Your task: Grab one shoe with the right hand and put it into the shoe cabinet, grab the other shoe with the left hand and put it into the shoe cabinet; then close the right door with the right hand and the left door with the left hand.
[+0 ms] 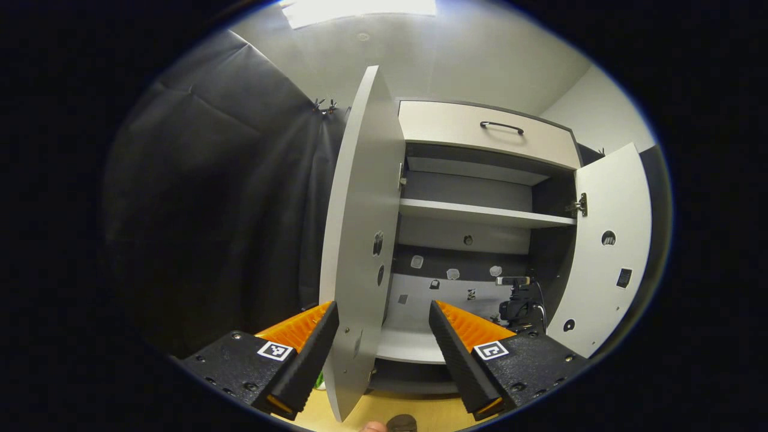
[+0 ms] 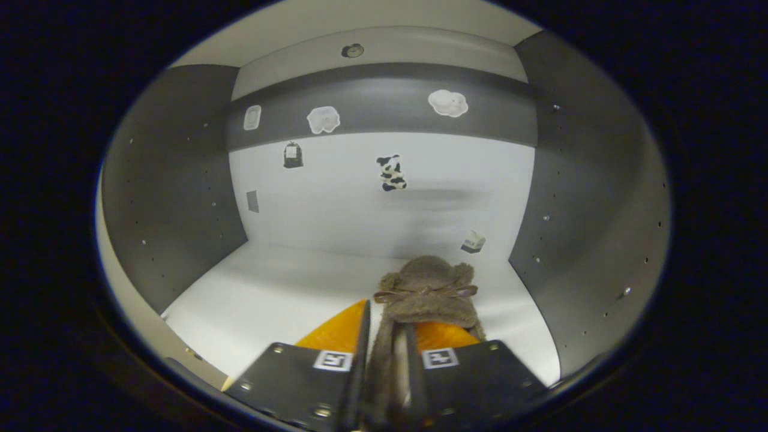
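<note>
A brown fluffy shoe (image 2: 427, 287) with a thin bow lies on the white floor of the shoe cabinet (image 2: 288, 288), toe toward the back wall. My right gripper (image 2: 385, 348) is shut on its heel end, inside the lower compartment. From the left gripper view, that right gripper (image 1: 519, 307) shows as a dark shape deep in the cabinet's lower right. My left gripper (image 1: 381, 307) hangs open and empty in front of the cabinet. The left door (image 1: 360, 240) stands open, edge-on, just beyond its left finger (image 1: 312, 345). The right door (image 1: 612, 252) is swung wide open.
A drawer with a black handle (image 1: 501, 126) tops the cabinet, with a bare shelf (image 1: 480, 213) beneath it. Small stickers (image 2: 390, 171) dot the back wall. Black cloth (image 1: 228, 210) hangs left of the cabinet. A dark rounded thing (image 1: 402, 423) sits on the wooden floor at the bottom edge.
</note>
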